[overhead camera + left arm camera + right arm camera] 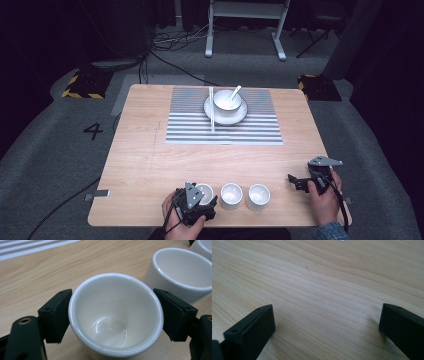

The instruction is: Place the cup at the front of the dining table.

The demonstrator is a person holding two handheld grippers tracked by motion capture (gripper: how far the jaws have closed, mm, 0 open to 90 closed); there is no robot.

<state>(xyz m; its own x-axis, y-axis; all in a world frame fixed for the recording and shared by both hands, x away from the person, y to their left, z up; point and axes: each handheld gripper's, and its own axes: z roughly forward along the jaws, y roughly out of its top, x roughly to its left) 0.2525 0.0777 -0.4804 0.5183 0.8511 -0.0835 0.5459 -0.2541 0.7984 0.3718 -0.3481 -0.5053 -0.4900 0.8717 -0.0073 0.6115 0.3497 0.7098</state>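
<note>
High view: left gripper (200, 197) at bottom centre-left of frame, around the leftmost cup (204, 192) of a row of three near the tabletop (145, 150) front edge. Middle cup (231, 195) and right cup (259, 195) stand free. Right gripper (296, 181) at lower right, well apart from the cups. Bowl with spoon (226, 101) on a striped mat (190, 125), upper centre.

Left gripper view: jaws flank the leftmost cup (116, 317), apparently touching its sides; cup upright, empty.

Right gripper view: jaws wide apart over bare wood, nothing between them.
</note>
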